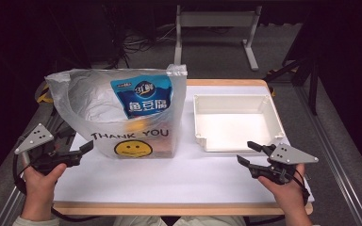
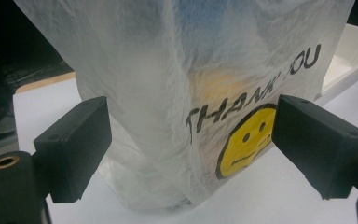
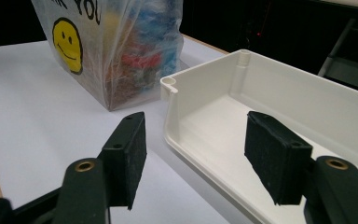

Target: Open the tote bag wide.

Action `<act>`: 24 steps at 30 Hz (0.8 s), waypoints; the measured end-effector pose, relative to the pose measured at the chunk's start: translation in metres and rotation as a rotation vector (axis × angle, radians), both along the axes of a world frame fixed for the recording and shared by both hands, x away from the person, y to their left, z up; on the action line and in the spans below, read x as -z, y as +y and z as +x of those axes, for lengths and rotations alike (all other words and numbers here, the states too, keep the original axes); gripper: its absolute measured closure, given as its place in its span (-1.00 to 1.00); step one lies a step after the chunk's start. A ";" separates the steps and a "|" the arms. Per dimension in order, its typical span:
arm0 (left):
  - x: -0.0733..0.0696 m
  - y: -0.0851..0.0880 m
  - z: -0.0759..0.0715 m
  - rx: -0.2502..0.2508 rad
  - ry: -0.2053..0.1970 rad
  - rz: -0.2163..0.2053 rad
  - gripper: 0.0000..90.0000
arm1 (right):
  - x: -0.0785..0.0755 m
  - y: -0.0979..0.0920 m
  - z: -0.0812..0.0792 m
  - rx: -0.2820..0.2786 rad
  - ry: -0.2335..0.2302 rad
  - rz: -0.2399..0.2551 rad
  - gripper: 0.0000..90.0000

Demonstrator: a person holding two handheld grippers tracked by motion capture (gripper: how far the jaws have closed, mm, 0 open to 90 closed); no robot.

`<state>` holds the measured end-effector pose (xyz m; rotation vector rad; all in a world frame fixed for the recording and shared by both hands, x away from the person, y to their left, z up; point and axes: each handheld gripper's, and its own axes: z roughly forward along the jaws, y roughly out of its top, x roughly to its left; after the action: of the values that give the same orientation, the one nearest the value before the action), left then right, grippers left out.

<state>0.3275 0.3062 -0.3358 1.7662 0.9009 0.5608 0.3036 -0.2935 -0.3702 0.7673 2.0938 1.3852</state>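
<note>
Nearest me, my left tool (image 1: 86, 149) hangs beside the lower left corner of the plastic bag (image 1: 122, 117), jaws spread, not touching it. Standing on the table (image 1: 169, 179) left of centre, that bag holds a blue snack packet (image 1: 143, 96). Right of it sits an empty white tray (image 1: 235, 120). My right tool (image 1: 249, 153) hovers near the tray's front edge, spread, holding nothing.

On the bench (image 1: 179, 176), the bag (image 1: 122, 117) with a packet (image 1: 143, 96) inside stands left of the tray (image 1: 235, 121).
</note>
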 end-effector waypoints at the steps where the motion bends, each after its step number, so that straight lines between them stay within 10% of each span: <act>1: -0.001 0.000 0.001 0.003 -0.004 -0.006 -0.72 | 0.000 0.001 0.000 -0.003 0.002 -0.003 -0.12; 24: -0.042 -0.017 0.044 0.049 -0.065 -0.027 -0.47 | -0.009 0.018 0.011 -0.043 -0.001 -0.015 -0.17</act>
<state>0.3711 0.2891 -0.2935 1.7311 0.8140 0.5686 0.3146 -0.2760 -0.3617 0.7191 2.1286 1.3911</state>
